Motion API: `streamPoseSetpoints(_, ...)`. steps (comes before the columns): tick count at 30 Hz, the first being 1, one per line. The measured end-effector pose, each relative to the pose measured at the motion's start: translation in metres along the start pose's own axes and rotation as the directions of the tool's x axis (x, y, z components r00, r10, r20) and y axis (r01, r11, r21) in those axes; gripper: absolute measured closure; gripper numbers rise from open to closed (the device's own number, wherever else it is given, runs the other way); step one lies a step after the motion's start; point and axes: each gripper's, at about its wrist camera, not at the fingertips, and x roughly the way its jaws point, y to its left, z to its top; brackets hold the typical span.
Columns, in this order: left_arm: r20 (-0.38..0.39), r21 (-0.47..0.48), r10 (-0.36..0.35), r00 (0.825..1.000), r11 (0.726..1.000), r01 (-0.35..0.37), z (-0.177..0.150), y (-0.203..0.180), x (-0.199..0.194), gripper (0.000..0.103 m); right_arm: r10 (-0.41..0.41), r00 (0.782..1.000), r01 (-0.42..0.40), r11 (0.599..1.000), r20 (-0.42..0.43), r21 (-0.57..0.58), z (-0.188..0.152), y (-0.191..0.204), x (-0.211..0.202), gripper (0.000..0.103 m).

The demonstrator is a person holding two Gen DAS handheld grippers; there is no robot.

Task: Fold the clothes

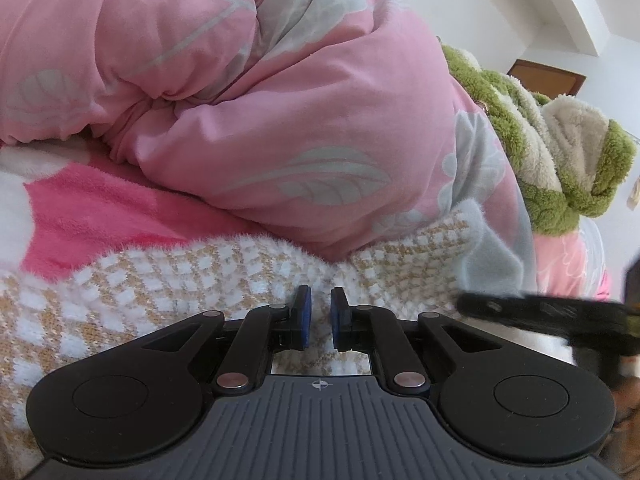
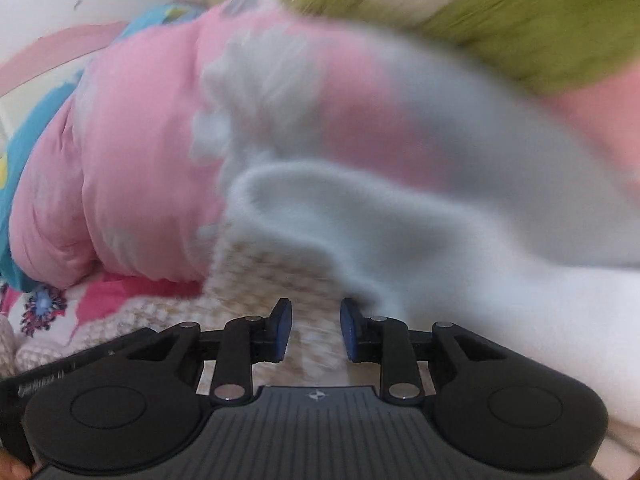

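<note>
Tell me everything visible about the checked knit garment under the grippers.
The checked knit garment is fuzzy, with a white-and-tan check and a plain pale blue-white band at one edge. It lies spread on the pink fleece blanket, its far edge against the pink quilt. Whether either gripper pinches it cannot be told.

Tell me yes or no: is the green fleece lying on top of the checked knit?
No. The green fleece sits up on the pink quilt, well behind the checked knit.

A bunched pink quilt [image 1: 248, 120] with grey leaf prints lies on a pink-and-white fleece blanket [image 1: 92, 208].
</note>
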Motion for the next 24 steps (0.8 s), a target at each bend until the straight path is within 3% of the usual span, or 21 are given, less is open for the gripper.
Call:
streamPoseSetpoints(2,-0.001,0.001,0.000,1.000,1.000,0.000,-0.001,0.002,-0.001,0.094,-0.023,0.999,0.024,1.000,-0.026,0.009,-0.006,-0.014,-0.014,0.075)
streamPoseSetpoints(5,0.000,-0.001,-0.001,1.000,1.000,0.001,0.000,0.001,0.000,0.094,-0.159,0.982,0.161,0.987,-0.102,0.013,-0.013,-0.030,-0.003,0.075)
streamPoseSetpoints(6,0.000,-0.001,-0.002,1.000,1.000,0.002,0.000,0.001,0.001,0.094,-0.192,0.974,0.195,0.981,-0.122,0.018,-0.015,-0.037,0.006,0.080)
streamPoseSetpoints(12,-0.005,-0.001,-0.007,1.000,1.000,0.007,0.000,0.003,0.002,0.094,-0.279,0.959,0.280,0.960,-0.048,0.001,-0.008,-0.047,0.041,0.086)
streamPoseSetpoints(16,-0.005,-0.007,-0.009,1.000,1.000,0.009,-0.001,0.005,0.001,0.094,-0.280,0.959,0.280,0.960,-0.045,0.003,-0.007,-0.045,0.039,0.086)
streamPoseSetpoints(20,-0.009,-0.005,-0.007,1.000,1.000,0.007,-0.002,0.006,0.000,0.093,-0.263,0.962,0.265,0.964,-0.077,0.022,-0.005,-0.034,0.011,0.081)
streamPoseSetpoints(24,-0.010,-0.005,-0.009,1.000,1.000,0.009,-0.003,0.007,0.000,0.092,-0.196,0.978,0.193,0.980,-0.067,-0.041,-0.009,-0.002,-0.013,0.081)
